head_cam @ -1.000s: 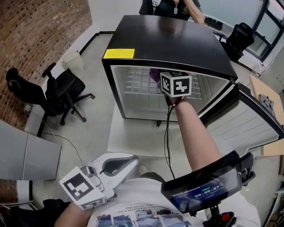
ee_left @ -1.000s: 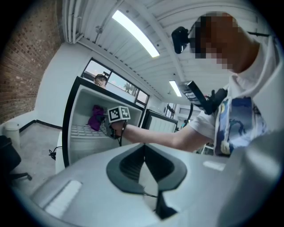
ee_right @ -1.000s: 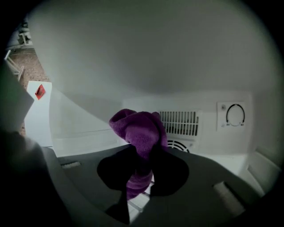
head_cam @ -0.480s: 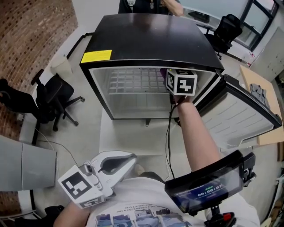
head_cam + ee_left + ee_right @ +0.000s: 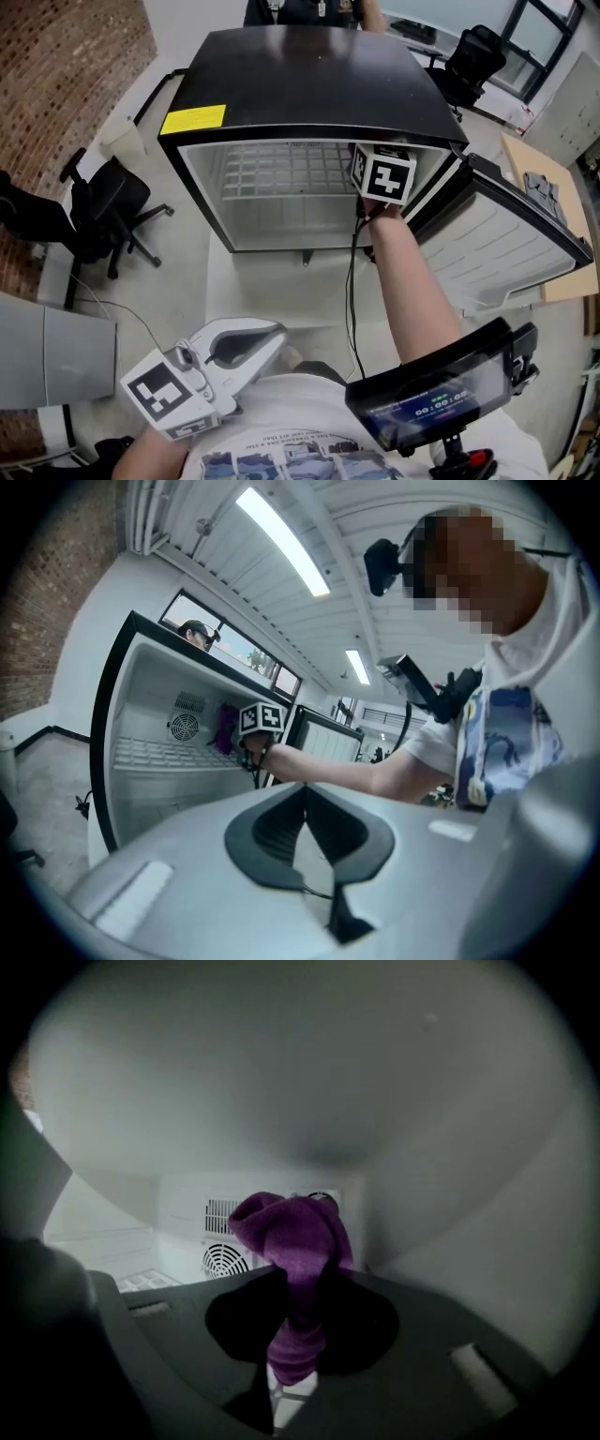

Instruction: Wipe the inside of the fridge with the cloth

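Obs., standing by:

- Right gripper [image 5: 298,1327]: jaws clamped on the purple cloth [image 5: 292,1241]. A bunched wad stands proud of the jaw tips and a tail hangs down between them. Judgement: the wad is left sticking out so that fabric, not plastic, meets the liner.
- Right arm reaches through the fridge [image 5: 309,84] opening at its upper right, above the wire shelf [image 5: 281,173]. The cloth points at the back wall near the round fan grille [image 5: 225,1258]. I cannot tell whether it touches the wall or side panel.
- Left gripper [image 5: 305,829]: jaws closed together, nothing between them. It is held low against the person's chest, well apart from the fridge. Judgement: parked out of the way, since wiping here is a one-handed job.
- Door [image 5: 506,244] is swung wide to the right, leaving the opening free for the arm. A cable [image 5: 352,291] trails from the right gripper back toward the body.

Surface: white, smooth liner, dim inside; no soiling that I can make out.

Room: brick wall [image 5: 66,84] at left, black office chair [image 5: 108,211] beside the fridge, pale floor [image 5: 253,281], and another person [image 5: 300,9] behind the fridge.
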`<state>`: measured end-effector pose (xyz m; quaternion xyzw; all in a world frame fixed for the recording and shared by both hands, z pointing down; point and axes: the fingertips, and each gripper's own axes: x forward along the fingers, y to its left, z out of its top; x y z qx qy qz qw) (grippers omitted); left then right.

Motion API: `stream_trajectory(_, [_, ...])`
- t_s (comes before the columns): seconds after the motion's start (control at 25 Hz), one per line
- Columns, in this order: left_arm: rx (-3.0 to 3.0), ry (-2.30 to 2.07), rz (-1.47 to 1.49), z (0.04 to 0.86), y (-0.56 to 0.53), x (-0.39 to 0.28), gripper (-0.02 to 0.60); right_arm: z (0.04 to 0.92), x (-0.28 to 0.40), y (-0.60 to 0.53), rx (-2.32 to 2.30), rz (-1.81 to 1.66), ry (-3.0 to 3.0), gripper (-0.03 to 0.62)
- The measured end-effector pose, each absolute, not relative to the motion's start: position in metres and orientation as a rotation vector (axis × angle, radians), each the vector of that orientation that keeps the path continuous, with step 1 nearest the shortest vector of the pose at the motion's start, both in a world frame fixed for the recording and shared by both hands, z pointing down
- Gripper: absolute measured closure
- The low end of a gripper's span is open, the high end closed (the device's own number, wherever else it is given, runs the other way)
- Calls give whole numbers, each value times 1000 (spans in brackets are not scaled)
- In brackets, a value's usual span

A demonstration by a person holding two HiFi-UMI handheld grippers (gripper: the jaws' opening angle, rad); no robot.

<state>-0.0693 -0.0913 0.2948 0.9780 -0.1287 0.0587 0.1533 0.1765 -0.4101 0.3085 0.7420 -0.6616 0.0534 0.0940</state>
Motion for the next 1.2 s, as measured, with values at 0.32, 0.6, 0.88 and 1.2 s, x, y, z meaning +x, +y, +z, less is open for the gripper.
stream_trajectory(0.32, [2804, -372, 156, 294, -91, -74, 574, 297, 162, -408, 2238, 40, -1926, 519])
stream_trajectory(0.6, [2795, -365, 138, 294, -88, -79, 574, 289, 177, -389, 2374, 43, -1815, 519])
stream_trajectory(0.88, [2793, -313, 163, 298, -66, -88, 574, 281, 182, -346, 2485, 13, -1753, 519])
stream_trajectory(1.2, [2805, -265, 163, 298, -41, -96, 574, 281, 191, -296, 2533, 24, -1702, 519])
